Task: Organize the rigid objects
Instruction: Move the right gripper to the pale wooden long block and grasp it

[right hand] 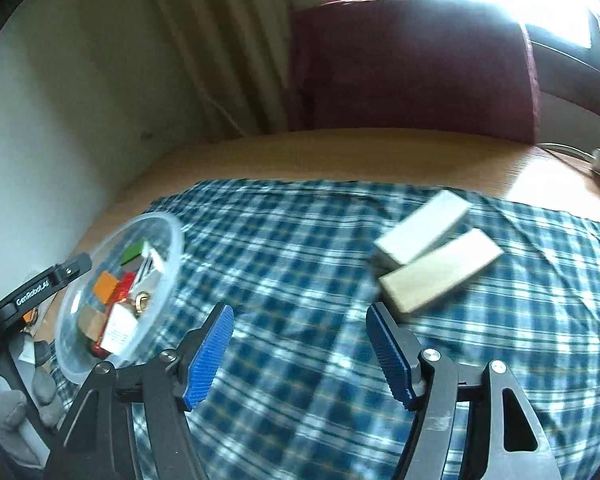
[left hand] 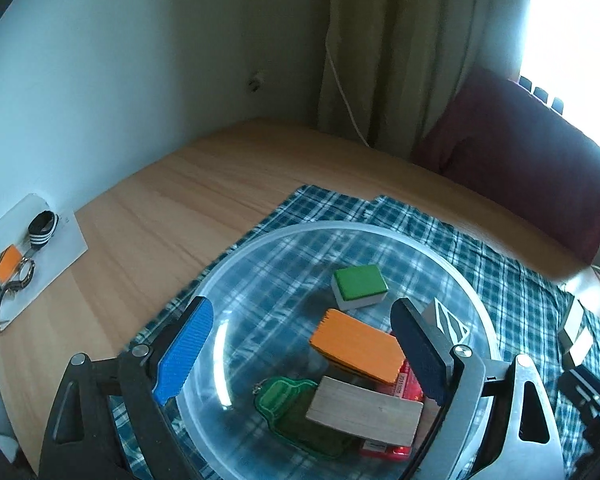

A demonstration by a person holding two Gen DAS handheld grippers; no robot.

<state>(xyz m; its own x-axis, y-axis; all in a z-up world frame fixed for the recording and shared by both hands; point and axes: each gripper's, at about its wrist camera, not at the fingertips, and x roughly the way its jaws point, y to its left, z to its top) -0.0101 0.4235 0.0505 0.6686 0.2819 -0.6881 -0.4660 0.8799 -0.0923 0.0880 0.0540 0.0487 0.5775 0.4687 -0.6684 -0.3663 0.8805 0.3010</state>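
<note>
I count two blocks [right hand: 436, 256] on the cloth [right hand: 300, 240], perhaps six pieces in the bowl [left hand: 220, 360]; my left gripper [left hand: 300, 356] hangs above it, right gripper [right hand: 300, 356] low, both jaws spread.

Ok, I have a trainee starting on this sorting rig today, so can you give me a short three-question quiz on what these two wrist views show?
1. True or false: the clear bowl is empty.
2. Which still lie outside it on the checked cloth? A) two pale blocks B) a green-topped block C) an orange block
3. How do the jaws of the right gripper stand, and do they hold anything?

Key:
1. False; several things lie in it, including the green-topped and orange blocks.
2. A.
3. Wide apart, holding nothing; the left gripper is open too, over the bowl.
</note>
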